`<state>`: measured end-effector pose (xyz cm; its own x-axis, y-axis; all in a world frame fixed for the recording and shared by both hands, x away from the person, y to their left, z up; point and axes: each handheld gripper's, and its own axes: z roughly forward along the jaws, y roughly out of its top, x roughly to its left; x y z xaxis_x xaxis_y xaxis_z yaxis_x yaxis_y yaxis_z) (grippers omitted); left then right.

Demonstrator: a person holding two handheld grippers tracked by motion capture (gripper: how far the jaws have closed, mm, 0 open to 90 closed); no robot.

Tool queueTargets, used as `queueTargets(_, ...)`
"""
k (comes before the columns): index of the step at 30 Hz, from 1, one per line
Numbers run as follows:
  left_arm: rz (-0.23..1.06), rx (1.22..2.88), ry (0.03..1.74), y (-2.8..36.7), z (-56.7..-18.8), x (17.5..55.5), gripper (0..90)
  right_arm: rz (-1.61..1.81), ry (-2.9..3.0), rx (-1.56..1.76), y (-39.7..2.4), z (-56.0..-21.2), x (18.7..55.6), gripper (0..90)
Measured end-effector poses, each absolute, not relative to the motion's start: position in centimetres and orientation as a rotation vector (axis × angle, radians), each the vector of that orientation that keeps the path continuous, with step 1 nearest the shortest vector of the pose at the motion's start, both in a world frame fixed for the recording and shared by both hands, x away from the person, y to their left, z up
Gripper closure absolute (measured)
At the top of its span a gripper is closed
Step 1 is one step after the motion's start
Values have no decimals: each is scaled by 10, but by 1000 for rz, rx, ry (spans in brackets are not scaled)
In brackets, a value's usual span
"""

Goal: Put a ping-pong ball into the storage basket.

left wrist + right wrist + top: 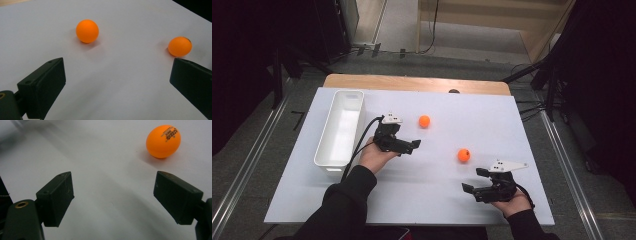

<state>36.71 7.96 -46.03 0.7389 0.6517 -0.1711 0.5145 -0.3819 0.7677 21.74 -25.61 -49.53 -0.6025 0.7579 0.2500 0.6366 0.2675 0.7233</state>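
Orange balls, two in number, rest on the white counter (412,200): the far ball (424,121) lies just beyond the left claw (412,146), the near ball (464,155) ahead of the right claw (475,180). Both claws are released, jaws spread wide, grasping nothing. A white bin (340,129) stands at the left.
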Motion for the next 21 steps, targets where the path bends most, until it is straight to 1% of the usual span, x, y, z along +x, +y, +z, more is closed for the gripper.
queueTargets(21,230,2078,877,62,-461,390,6,1247,2381,1336,-257,-495,217,149)
